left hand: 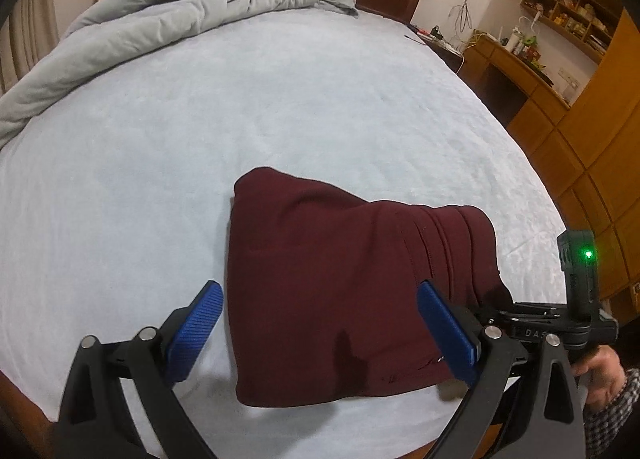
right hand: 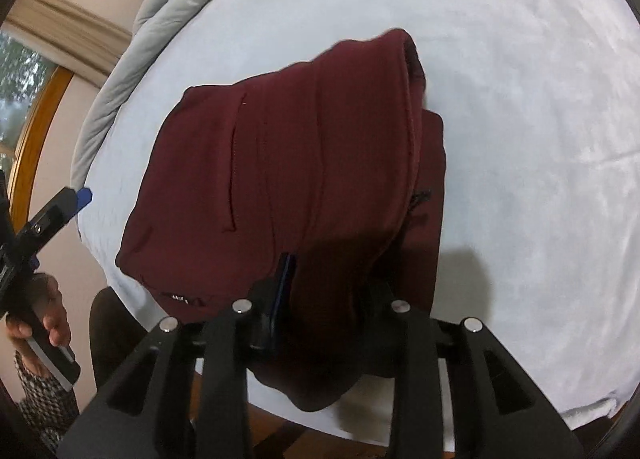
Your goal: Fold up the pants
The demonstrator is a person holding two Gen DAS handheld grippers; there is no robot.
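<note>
Gripping folded pants (right hand: 280, 163), right jaws clamp its edge.

My left hand-held gripper (left hand: 320, 325) hangs spread wide over the folded maroon pants (left hand: 352, 291) lying on the pale blue bed (left hand: 240, 107).

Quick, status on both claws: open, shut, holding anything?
Left claw: open, holding nothing, above the folded maroon pants.
Right claw: shut on the near edge of the pants.
</note>
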